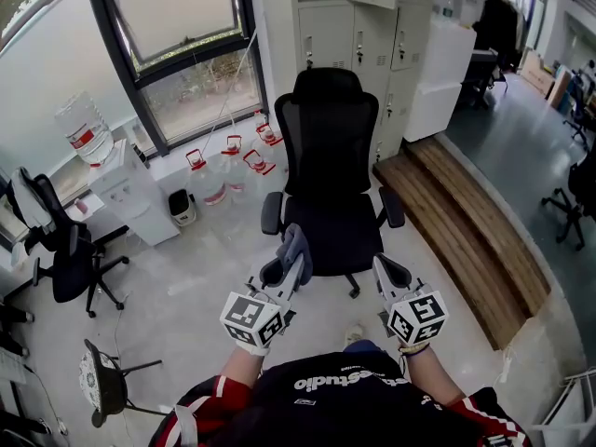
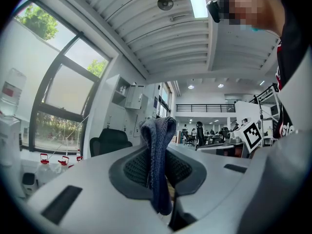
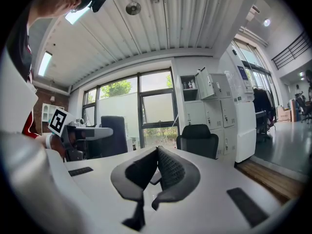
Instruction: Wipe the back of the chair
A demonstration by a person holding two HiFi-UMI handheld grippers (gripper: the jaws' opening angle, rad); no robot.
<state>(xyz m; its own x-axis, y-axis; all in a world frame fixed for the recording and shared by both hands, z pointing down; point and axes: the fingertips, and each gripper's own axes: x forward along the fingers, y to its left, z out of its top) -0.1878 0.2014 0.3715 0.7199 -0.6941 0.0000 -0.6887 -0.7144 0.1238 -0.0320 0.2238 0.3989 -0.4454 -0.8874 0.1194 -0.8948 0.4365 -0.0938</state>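
Note:
A black mesh-backed office chair (image 1: pixel 328 156) stands straight ahead of me, its seat facing me and its back toward the lockers. My left gripper (image 1: pixel 287 266) hovers just before the seat's front edge, shut on a blue-grey cloth (image 1: pixel 296 245). In the left gripper view the cloth (image 2: pixel 157 155) is folded and pinched upright between the jaws, with the chair (image 2: pixel 109 141) some way off at the left. My right gripper (image 1: pixel 386 270) is level with it near the chair's right armrest. Its jaws meet at the tips with nothing between them (image 3: pixel 156 153); the chair (image 3: pixel 197 138) lies beyond.
Lockers (image 1: pixel 358 26) stand behind the chair. Several water jugs (image 1: pixel 228 161) line the window wall, with a water dispenser (image 1: pixel 126 180) at left. Other black chairs (image 1: pixel 65 250) sit at far left. A raised wooden platform (image 1: pixel 466 222) runs along the right.

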